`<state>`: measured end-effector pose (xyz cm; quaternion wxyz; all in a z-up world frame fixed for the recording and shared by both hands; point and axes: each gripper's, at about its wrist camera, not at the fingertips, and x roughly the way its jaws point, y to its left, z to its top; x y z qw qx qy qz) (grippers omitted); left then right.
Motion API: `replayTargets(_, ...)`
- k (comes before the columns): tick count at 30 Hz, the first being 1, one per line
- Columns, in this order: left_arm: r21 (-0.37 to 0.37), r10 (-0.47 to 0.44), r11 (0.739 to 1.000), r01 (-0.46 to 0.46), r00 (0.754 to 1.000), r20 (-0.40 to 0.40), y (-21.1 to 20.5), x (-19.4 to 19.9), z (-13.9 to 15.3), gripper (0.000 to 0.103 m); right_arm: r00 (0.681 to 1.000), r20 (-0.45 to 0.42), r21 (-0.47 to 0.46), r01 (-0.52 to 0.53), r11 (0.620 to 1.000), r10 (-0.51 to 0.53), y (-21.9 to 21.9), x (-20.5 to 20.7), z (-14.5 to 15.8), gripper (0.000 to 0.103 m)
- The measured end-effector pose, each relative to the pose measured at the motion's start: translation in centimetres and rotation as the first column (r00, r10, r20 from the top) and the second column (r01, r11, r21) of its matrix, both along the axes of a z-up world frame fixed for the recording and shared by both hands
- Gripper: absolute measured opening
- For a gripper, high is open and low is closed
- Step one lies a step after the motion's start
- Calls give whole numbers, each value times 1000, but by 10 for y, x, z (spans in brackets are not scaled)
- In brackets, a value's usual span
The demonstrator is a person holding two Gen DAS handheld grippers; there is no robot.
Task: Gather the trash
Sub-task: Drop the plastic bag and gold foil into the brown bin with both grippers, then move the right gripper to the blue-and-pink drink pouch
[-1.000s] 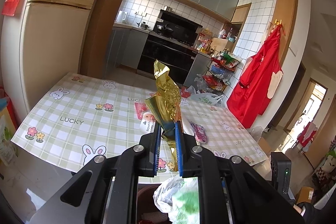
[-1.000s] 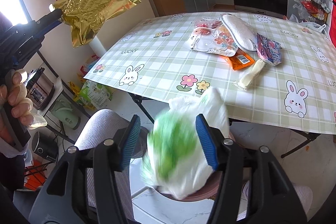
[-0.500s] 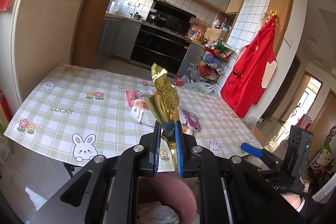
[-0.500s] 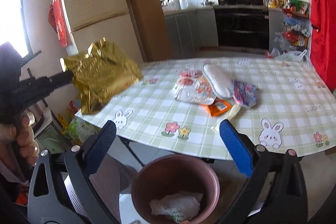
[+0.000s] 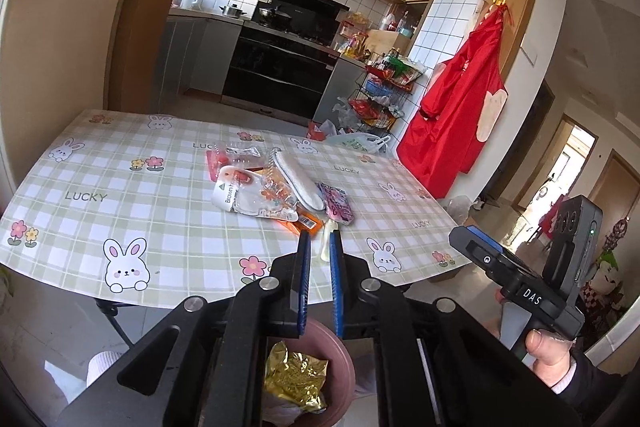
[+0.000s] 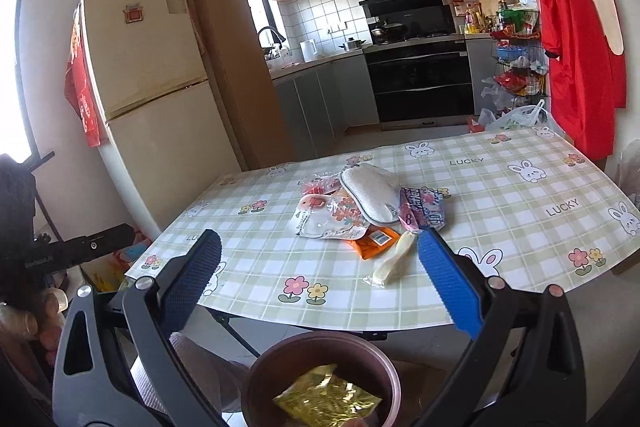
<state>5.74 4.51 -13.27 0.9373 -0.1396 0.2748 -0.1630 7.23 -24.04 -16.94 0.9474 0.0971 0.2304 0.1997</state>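
Gold wrapper (image 6: 326,403) dropped into bin (image 6: 256,379); left claw (image 5: 319,251) near-closed, empty.

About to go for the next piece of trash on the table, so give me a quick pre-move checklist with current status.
1. Gold wrapper inside the brown bin: ok, it lies in the bin.
2. Left claw free of load: ok, nothing between its fingers, which stand almost shut.
3. Right claw ready to grasp: ok, wide open after just opening, and empty.
4. Trash left on the table: ok, a pile remains, with the pale stick packet nearest the front edge.
5. Path from right claw to the packet: ok, nothing stands between them.
6. Room left in the bin: cannot tell, only part of its inside shows.
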Motion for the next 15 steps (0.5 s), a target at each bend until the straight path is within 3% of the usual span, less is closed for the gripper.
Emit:
replayTargets(5, 19, 35, 999, -35, 999, -5, 3, 2, -1, 15, 1000, -13, -5, 28, 1000, -28, -2, 0, -3, 97)
replayTargets(7, 30, 54, 998, -54, 999, -5, 6, 2, -2, 33, 999, -16, -15, 47, 999, -47, -3, 1, -4, 97)
replayTargets(11, 53, 79, 996, -78, 997, -3, 10, 2, -6, 51, 997, -32, -32, 72, 997, -73, -9, 3, -9, 97)
replayTargets(15, 77, 101, 992, -99, 995, -13, 12, 6, -13, 76, 996, -53, -54, 76, 996, -79, -15, 9, -14, 97)
